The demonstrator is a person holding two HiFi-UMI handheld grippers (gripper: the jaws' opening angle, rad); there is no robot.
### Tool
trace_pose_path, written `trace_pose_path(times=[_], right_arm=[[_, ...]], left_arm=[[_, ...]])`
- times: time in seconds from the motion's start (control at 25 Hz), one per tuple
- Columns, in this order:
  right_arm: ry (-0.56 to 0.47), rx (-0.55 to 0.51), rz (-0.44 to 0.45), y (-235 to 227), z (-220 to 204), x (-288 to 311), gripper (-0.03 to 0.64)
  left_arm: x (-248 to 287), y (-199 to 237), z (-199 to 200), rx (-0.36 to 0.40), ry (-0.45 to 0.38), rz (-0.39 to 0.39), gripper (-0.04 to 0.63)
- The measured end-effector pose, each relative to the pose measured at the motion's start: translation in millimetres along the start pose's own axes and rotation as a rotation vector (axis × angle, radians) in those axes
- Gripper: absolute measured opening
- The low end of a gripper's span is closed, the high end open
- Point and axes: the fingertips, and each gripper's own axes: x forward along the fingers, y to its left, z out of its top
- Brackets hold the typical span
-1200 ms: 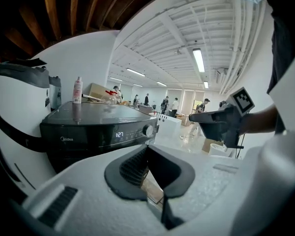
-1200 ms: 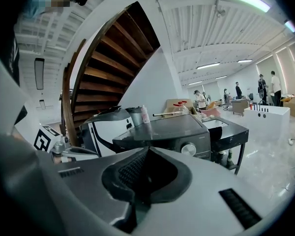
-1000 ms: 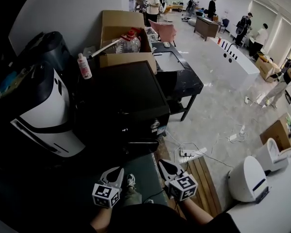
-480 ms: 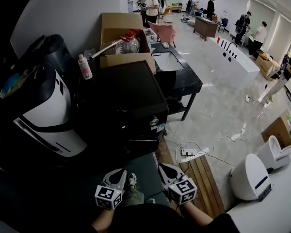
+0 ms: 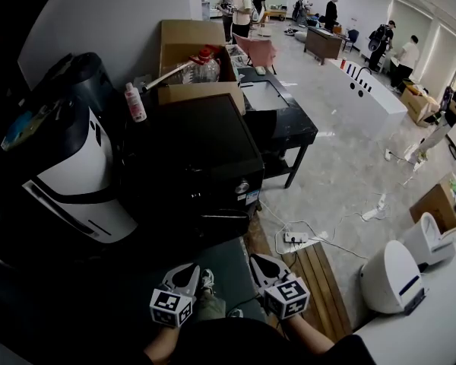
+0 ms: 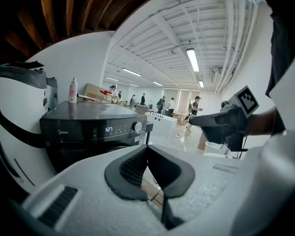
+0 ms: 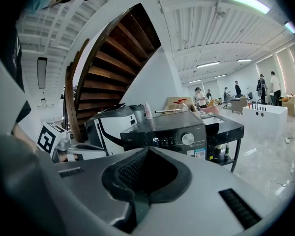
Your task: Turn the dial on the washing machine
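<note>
Jaws pressed together, empty, on left gripper (image 5: 187, 269) and right gripper (image 5: 260, 260); dial (image 5: 243, 188) at 12 o'clock, nearer the right.

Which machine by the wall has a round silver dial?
The black boxy washing machine; its round silver dial sits at the panel's right end. The white-and-black rounded machine beside it shows none.

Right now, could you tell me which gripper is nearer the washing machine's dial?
Right, slightly. The right gripper faces the dial almost head-on; the left gripper sits off to its left.
</note>
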Motion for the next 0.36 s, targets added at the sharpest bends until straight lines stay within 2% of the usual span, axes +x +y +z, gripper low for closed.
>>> trace_pose_path(times=[0.36], right_arm=[[0.005, 0.004, -0.001, 3.7, -1.6, 2.4, -0.002]], left_arm=[[-3.8, 2.9, -3.2, -0.003, 0.013, -0.005, 0.003]])
